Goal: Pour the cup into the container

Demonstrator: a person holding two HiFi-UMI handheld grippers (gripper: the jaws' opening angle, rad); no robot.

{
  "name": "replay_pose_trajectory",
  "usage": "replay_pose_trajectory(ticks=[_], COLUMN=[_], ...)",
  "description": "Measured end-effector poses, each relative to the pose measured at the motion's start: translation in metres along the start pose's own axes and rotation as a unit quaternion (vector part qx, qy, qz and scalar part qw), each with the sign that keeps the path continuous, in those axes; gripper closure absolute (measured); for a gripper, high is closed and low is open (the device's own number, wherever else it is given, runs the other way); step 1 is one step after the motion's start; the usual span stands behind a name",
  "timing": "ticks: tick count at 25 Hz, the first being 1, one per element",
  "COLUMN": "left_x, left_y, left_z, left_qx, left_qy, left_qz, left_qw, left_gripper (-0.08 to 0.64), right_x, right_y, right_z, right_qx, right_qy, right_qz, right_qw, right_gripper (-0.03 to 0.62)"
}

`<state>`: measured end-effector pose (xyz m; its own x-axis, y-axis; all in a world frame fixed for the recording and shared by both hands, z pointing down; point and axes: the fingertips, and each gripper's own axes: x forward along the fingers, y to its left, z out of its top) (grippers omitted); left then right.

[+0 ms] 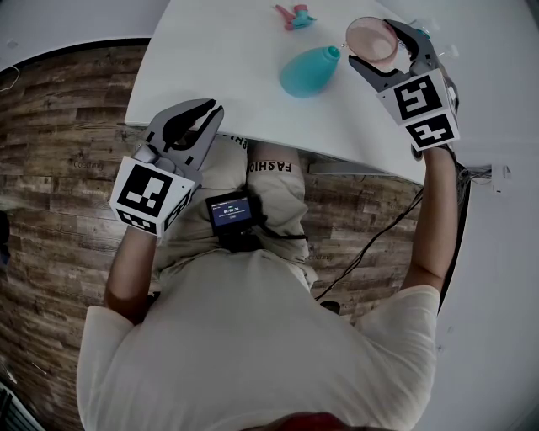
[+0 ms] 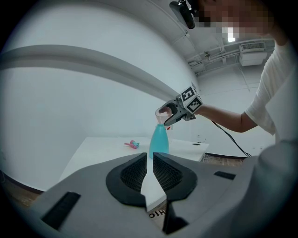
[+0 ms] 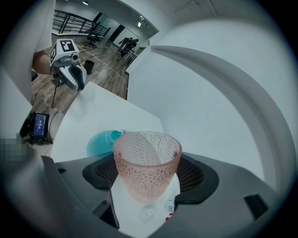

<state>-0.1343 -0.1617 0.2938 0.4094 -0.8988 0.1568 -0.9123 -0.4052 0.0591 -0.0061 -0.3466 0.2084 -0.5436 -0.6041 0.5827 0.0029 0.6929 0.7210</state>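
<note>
Nearest is a small screen device point(image 1: 230, 210) on the person's lap. Next the left gripper point(image 1: 212, 108), off the near edge of the white surface point(image 1: 219, 59) at about 8 o'clock from the bottle. Its jaws are a narrow slit apart with nothing in them; it looks parked clear of the pour. Mid surface stands the teal bottle point(image 1: 307, 71), the container, narrow neck on top. The right gripper point(image 1: 372, 44) pinches the pink dimpled cup point(image 3: 146, 169) by its lower body, a pad on each side, probably so the rim is free to tip. The cup is in the air at 1 o'clock of the bottle, close to its mouth. Far, at 12 o'clock, a small pink-and-teal item point(image 1: 295, 15), can't tell what. Head view only puts the cup beside the neck. The left gripper view, side-on, shows it tilted just above the mouth, with the bottle upright: likely the pour pose. Only the right gripper view shows the cup wall close up. No liquid can be made out, so how far the pour has got is unclear. Narrow mouth, so spill risk if the cup drifts.
</note>
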Motion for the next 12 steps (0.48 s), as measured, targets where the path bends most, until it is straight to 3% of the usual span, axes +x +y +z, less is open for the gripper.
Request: replay_pose_trajectory(ticks=[12], left_x=[-0.0027], left_y=[0.0010], left_z=[-0.0015], left_qx=[-0.001], left_qy=[-0.002], left_qz=[0.005], left_qw=[1.0000], left_gripper=[0.508], right_x=[-0.0059], right_y=[-0.0092], right_z=[0.0026], right_qx=[-0.009], right_qy=[0.003], right_qz=[-0.012], right_qw=[1.000], right_gripper=[0.221])
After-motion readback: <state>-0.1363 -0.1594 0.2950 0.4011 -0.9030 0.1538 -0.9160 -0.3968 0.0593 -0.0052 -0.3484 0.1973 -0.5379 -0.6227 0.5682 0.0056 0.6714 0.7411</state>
